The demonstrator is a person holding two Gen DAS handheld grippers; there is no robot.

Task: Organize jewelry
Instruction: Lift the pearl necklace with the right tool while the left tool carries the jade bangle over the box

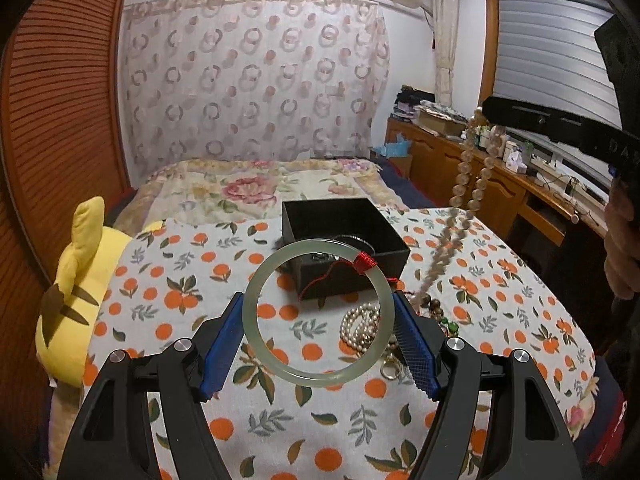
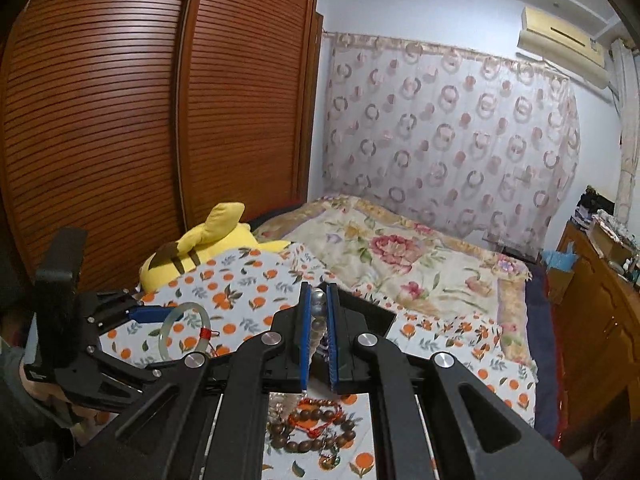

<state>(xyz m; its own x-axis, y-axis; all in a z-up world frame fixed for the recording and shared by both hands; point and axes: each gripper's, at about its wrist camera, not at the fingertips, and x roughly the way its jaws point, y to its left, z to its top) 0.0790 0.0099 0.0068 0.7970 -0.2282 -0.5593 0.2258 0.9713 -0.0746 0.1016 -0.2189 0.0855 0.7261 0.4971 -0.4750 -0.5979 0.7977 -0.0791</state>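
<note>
1. Left tool [image 1: 318, 334]: blue pads pressed against opposite sides of a pale green jade bangle [image 1: 316, 314], ring held in the air, roughly facing the camera. A red thread wrap [image 1: 363, 262] sits on its upper right rim.
2. Right tool [image 2: 317, 334]: pads nearly together, pinching a strand of translucent round beads [image 1: 466, 184]; the strand hangs down in a long loop, its lower end blurred over the cloth.
3. Key relation: the open black box [image 1: 344, 246] lies straight ahead of the bangle, just beyond it and lower. The left tool looks nearer to it; the strand hangs to the box's right.
4. Box interior: something dark and ring-shaped, too unclear to name.
5. Loose pile just right of the left tool: pearl strand [image 1: 360, 326], brown wooden beads [image 2: 316, 428].
6. Surface: orange-print cloth [image 1: 192, 272] over a bed; yellow plush toy [image 1: 78, 280] at left.
7. Room: slatted wooden wardrobe [image 2: 120, 120], patterned curtain, wooden cabinets at right.
</note>
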